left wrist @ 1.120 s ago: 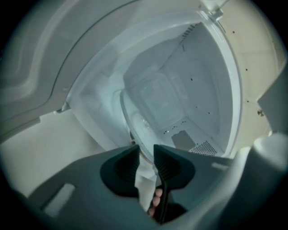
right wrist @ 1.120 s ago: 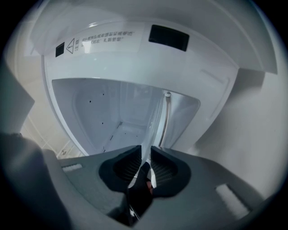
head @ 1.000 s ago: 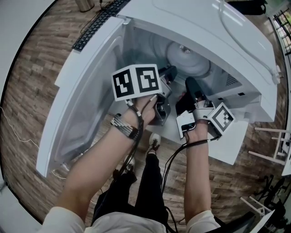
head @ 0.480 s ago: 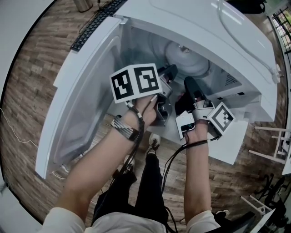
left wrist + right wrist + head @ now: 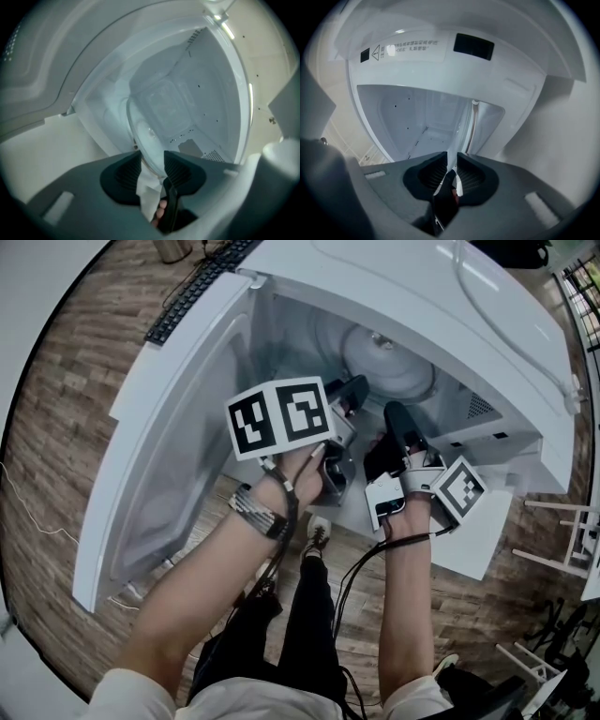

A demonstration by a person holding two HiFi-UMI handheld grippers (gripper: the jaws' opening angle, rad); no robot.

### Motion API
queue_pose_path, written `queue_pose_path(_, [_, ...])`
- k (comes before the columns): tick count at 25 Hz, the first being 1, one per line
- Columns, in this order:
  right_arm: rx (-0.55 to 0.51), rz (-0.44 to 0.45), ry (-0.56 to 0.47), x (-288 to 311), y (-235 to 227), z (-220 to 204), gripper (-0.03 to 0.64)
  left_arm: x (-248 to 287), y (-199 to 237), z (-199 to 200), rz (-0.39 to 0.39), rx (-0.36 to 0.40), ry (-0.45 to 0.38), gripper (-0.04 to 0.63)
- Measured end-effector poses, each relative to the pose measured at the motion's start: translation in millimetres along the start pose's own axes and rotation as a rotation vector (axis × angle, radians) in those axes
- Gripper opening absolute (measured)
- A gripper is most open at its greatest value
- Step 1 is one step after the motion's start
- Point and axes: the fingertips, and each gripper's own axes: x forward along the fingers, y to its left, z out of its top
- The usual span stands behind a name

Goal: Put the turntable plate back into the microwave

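Note:
The glass turntable plate (image 5: 389, 364) lies inside the open white microwave (image 5: 422, 282), on the cavity floor. My left gripper (image 5: 349, 395) reaches in at the plate's near left rim. Its jaws are opening. In the left gripper view the plate (image 5: 150, 133) runs between the two pads with a gap on the left side, so my left gripper (image 5: 152, 165) does not press on it. My right gripper (image 5: 398, 420) is at the near right rim. In the right gripper view the plate (image 5: 465, 126) shows edge-on, and my right gripper (image 5: 453, 164) is shut on it.
The microwave door (image 5: 178, 456) hangs wide open on the left. The cavity walls stand close around both grippers. A black keyboard (image 5: 197, 292) lies beyond the door. A white rack (image 5: 562, 540) stands at the right over the wooden floor.
Both hands keep their place at the microwave's mouth; only a very slight shift of the marker cubes shows.

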Motion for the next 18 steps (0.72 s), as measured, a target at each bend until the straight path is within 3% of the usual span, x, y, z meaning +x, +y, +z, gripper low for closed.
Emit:
queue_pose_path(10, [-0.021,0.028,-0.011,0,10,2,0.07,-8,5,2,0.013,0.011,-0.017,0.167])
queue_pose_path(18, [-0.021,0.016,-0.013,-1,6,0,0.07,-13,1,3,0.013,0.08,-0.03,0.166])
